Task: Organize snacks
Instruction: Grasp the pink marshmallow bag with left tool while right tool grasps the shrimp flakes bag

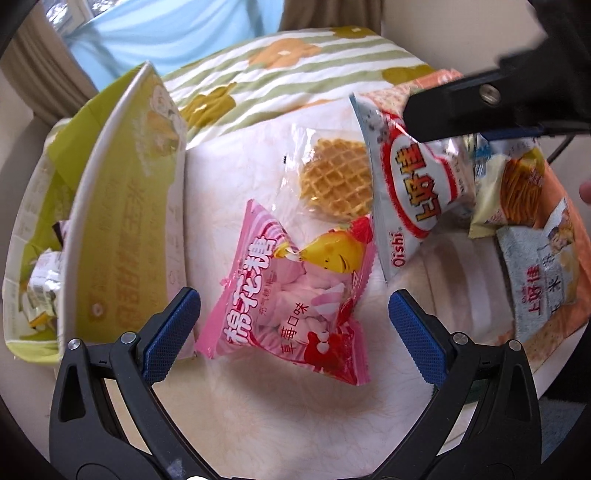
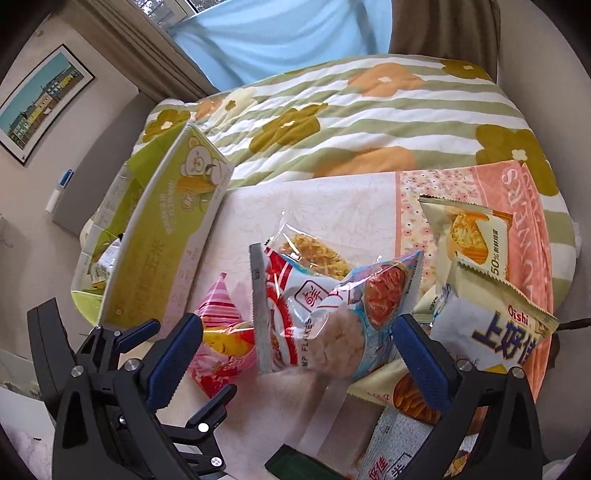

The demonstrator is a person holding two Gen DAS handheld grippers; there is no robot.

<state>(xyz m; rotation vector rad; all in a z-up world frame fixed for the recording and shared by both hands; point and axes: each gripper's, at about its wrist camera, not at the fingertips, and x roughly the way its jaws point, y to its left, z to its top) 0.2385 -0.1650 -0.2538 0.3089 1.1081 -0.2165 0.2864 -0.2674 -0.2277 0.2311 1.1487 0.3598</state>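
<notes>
Shrimp flakes bag point(image 2: 325, 314) between wide jaws, green box point(image 2: 162, 240) left

Flowered striped quilt point(image 2: 369, 122); framed picture point(image 2: 40, 107) on the wall; blue curtain point(image 2: 288, 33).

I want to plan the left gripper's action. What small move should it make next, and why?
Probably lower the left gripper and close it on the pink marshmallow bag. Its blue pads are open and the bag lies between them, flat on the white cloth, next to the green cardboard box.

Pink bag point(image 1: 284, 295): glossy plastic film. Waffle wrap point(image 1: 325, 177): clear, crinkled. Box point(image 1: 125, 221): matt card. Quilt point(image 2: 369, 110): soft stitched cloth. Pads point(image 1: 413, 328): blue, textured, on smooth black plastic.
</notes>
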